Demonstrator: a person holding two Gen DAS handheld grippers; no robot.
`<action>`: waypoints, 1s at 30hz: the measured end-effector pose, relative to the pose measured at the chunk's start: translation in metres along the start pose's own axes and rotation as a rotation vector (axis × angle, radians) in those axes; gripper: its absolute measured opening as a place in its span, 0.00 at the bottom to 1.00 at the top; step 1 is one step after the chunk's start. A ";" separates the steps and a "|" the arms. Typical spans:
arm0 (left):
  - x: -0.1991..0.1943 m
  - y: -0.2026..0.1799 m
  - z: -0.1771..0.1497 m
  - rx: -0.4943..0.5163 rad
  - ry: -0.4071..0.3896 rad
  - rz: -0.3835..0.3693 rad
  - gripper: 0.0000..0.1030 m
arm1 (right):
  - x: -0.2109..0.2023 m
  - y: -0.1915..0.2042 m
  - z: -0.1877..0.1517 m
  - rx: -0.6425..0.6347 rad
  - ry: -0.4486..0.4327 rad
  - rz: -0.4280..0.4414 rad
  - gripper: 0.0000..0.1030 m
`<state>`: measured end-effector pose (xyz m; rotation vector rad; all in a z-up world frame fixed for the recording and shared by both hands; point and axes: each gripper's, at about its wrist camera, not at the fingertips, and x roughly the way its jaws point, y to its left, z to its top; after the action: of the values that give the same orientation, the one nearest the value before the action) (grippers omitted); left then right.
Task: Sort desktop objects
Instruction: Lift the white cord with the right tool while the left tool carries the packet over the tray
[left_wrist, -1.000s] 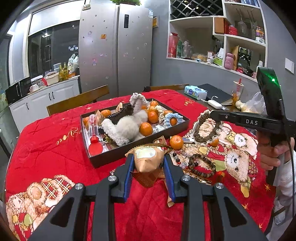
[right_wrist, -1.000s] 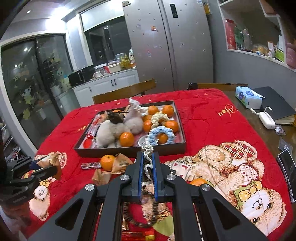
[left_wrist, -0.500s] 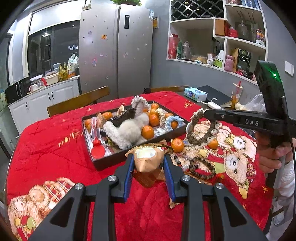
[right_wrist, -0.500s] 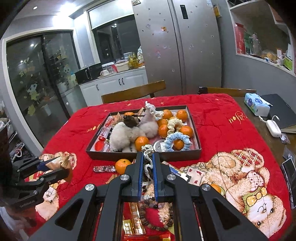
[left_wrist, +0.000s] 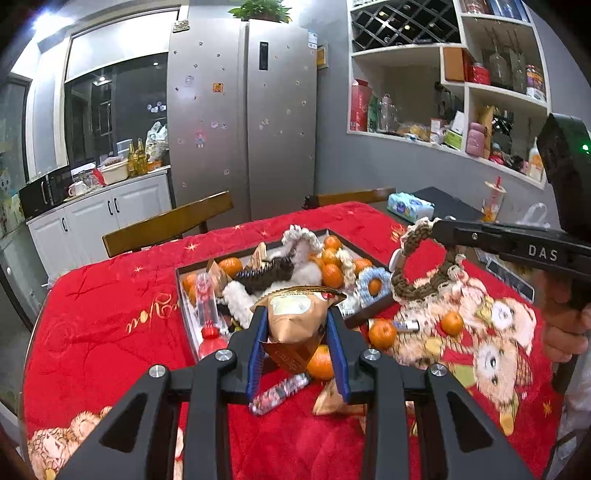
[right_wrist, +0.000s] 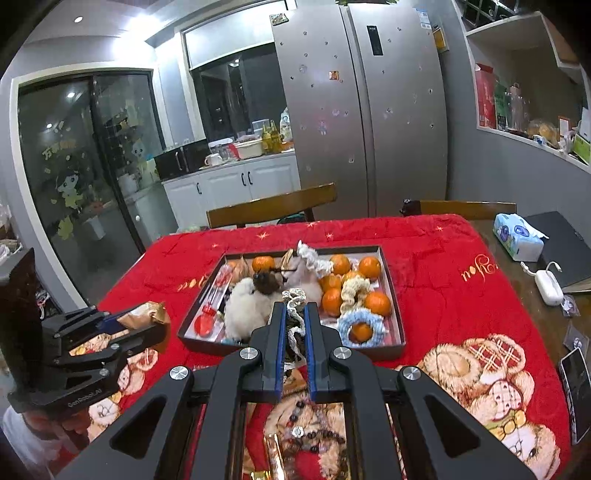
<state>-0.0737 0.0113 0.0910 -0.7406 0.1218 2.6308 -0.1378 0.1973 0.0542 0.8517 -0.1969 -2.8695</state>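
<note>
My left gripper (left_wrist: 295, 317) is shut on a brown snack packet (left_wrist: 291, 326), held above the red cloth just in front of the dark tray (left_wrist: 371, 312). From the right wrist view, that gripper (right_wrist: 147, 321) and the packet (right_wrist: 142, 314) hang left of the tray (right_wrist: 354, 350). My right gripper (right_wrist: 295, 312) is shut on a brown-and-cream braided ring (right_wrist: 295, 325). In the left wrist view the ring (left_wrist: 402, 291) dangles from the right gripper (left_wrist: 436, 229) over the tray's right corner. Oranges, plush toys and hair rings fill the tray.
Loose on the cloth lie oranges (left_wrist: 382, 332), a candy tube (left_wrist: 280, 391) and a bead bracelet (right_wrist: 310, 435). A tissue pack (right_wrist: 517, 236), a white charger (right_wrist: 548, 286) and a phone (right_wrist: 576, 391) sit at the table's right side. A wooden chair (right_wrist: 273, 206) stands behind.
Both grippers have risen and moved toward the tray, each carrying its load. The packet now overlaps the tray's front edge, and the ring hangs higher by the tray's right corner.
</note>
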 end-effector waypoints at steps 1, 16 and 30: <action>0.005 -0.001 0.003 0.000 0.002 -0.005 0.31 | 0.002 -0.002 0.003 0.006 0.001 0.002 0.09; 0.079 -0.047 0.035 -0.007 0.038 -0.085 0.31 | 0.025 -0.032 0.031 0.049 -0.029 -0.016 0.09; 0.138 -0.068 0.045 -0.020 0.091 -0.059 0.31 | 0.073 -0.064 0.045 0.055 -0.009 -0.046 0.10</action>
<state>-0.1757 0.1312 0.0599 -0.8579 0.0980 2.5462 -0.2299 0.2509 0.0425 0.8639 -0.2620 -2.9241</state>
